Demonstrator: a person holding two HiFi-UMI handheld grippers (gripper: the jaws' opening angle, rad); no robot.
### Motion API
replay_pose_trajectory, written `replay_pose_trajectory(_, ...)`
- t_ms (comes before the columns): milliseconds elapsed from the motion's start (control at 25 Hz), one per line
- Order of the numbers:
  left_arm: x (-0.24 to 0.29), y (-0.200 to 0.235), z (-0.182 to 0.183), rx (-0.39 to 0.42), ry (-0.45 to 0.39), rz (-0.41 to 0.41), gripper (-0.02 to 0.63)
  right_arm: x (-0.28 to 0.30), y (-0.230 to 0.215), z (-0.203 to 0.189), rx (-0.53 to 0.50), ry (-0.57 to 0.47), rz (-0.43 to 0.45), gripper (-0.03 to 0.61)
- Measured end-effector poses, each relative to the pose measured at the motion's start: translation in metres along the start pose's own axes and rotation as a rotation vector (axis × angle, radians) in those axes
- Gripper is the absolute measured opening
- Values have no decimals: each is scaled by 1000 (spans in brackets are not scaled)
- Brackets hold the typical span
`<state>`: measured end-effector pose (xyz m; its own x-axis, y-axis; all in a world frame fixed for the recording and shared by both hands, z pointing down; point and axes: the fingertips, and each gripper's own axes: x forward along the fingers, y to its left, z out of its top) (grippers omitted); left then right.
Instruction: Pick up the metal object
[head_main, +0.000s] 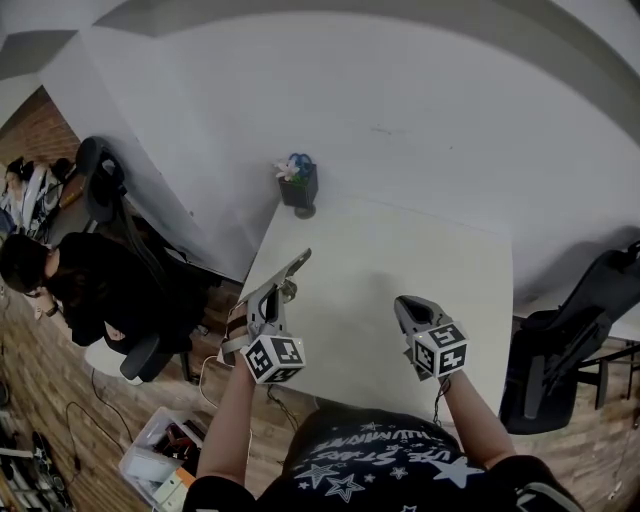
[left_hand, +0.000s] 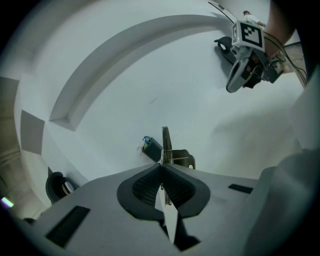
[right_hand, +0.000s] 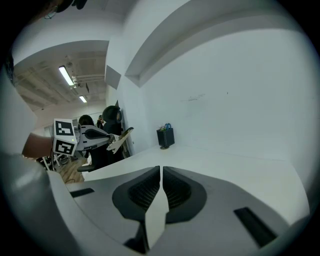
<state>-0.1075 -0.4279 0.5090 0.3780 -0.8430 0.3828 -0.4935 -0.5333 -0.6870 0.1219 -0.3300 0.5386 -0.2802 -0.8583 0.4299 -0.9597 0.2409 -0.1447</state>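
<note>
The metal object, a flat strip with a small bracket on it, hangs above the left side of the white table. My left gripper is shut on its lower end. In the left gripper view the strip stands up out of the closed pads of that gripper. My right gripper hovers over the table's near right part. Its jaws are shut with nothing between them, as the right gripper view shows. From there the left gripper and the metal object show at the left.
A small dark pot with a plant stands at the table's far left corner, against the white wall. A black office chair is at the right of the table. A person in dark clothes sits at the left. A box of items lies on the floor.
</note>
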Motion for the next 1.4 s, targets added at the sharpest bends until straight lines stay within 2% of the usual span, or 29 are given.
replay_pose_trajectory(480, -87, -48, 25, -230, 45, 68, 26, -69, 1, -20, -21, -30, 87, 51)
replay_pose_trajectory(1080, -181, -124, 37, -415, 71, 105, 26, -144, 18, -73, -52, 0, 169, 51)
replay_pose_trajectory(1400, -228, -163, 32, -466, 97, 110, 26, -186, 29, -106, -80, 35, 202, 51)
